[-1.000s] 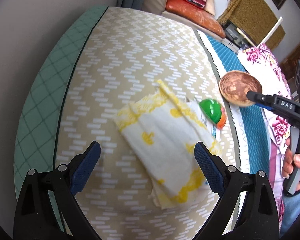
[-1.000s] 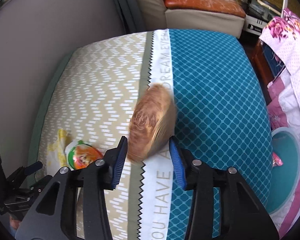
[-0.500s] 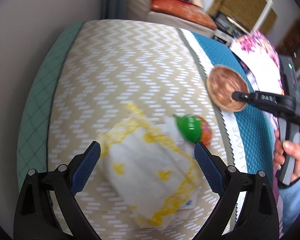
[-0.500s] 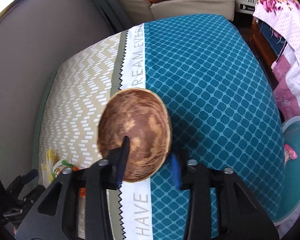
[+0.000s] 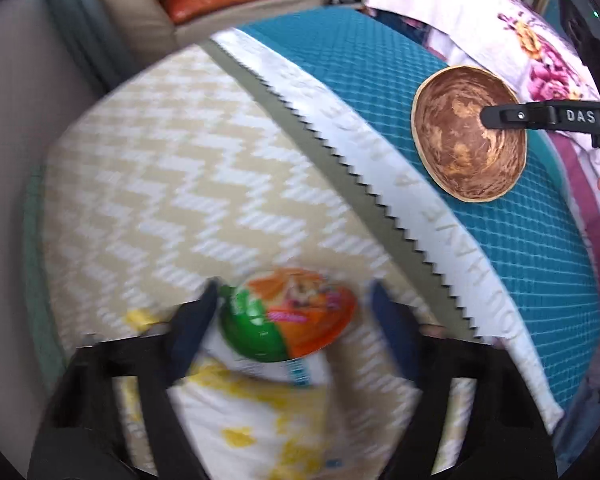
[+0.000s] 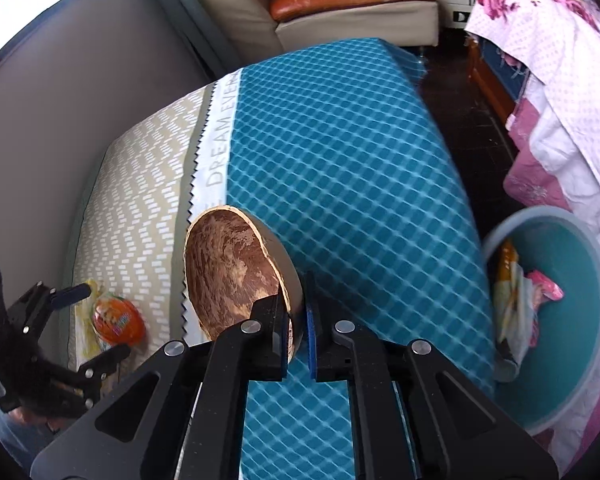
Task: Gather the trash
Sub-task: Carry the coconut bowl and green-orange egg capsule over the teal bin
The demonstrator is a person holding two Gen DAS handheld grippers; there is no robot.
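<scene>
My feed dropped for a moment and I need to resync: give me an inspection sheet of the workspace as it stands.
Surface: bedspread, chevron beige and teal diamond halves.
Job's things: coconut shell held above the bedspread; snack cup lying on yellow-print wrapper; teal bin beside the bed, already holding wrappers.
Clutter: nothing seen.
Grippers: right gripper shut on the shell's rim; left gripper open, fingers either side of the cup.
Cables: nothing seen.
Surroundings: sofa, floral cloth.
</scene>
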